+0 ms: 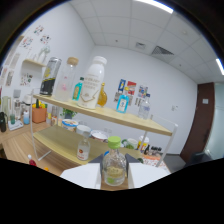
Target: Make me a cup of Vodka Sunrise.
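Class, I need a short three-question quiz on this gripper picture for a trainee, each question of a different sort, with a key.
1. True or false: the green-capped bottle stands between the fingers of the gripper.
2. Multiple choice: where is the large white bottle? A) on the top shelf B) on the floor C) between the fingers
3. Fill in: the small red-labelled bottle stands on the ______ shelf.

Key: 1 true; 2 A; 3 lower.
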{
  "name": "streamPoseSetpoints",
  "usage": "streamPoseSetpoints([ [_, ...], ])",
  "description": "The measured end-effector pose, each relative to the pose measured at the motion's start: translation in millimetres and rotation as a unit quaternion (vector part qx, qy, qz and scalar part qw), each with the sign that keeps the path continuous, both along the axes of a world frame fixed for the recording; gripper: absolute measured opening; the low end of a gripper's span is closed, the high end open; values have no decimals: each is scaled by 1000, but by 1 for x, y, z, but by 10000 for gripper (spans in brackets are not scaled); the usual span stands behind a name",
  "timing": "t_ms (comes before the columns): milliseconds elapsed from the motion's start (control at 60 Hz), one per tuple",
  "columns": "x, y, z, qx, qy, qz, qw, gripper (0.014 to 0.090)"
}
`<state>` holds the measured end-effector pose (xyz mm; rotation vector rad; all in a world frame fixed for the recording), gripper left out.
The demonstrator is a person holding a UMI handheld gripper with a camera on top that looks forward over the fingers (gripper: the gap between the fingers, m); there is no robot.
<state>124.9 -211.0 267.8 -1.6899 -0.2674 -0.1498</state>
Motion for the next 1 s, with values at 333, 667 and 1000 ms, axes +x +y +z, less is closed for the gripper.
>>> streamPoseSetpoints([
  [333,19,16,-135,-99,132,-21,986,356],
  [667,23,19,-222,-183,139,-33,973,354],
  [1000,25,12,-239,-198,120,-44,972,367],
])
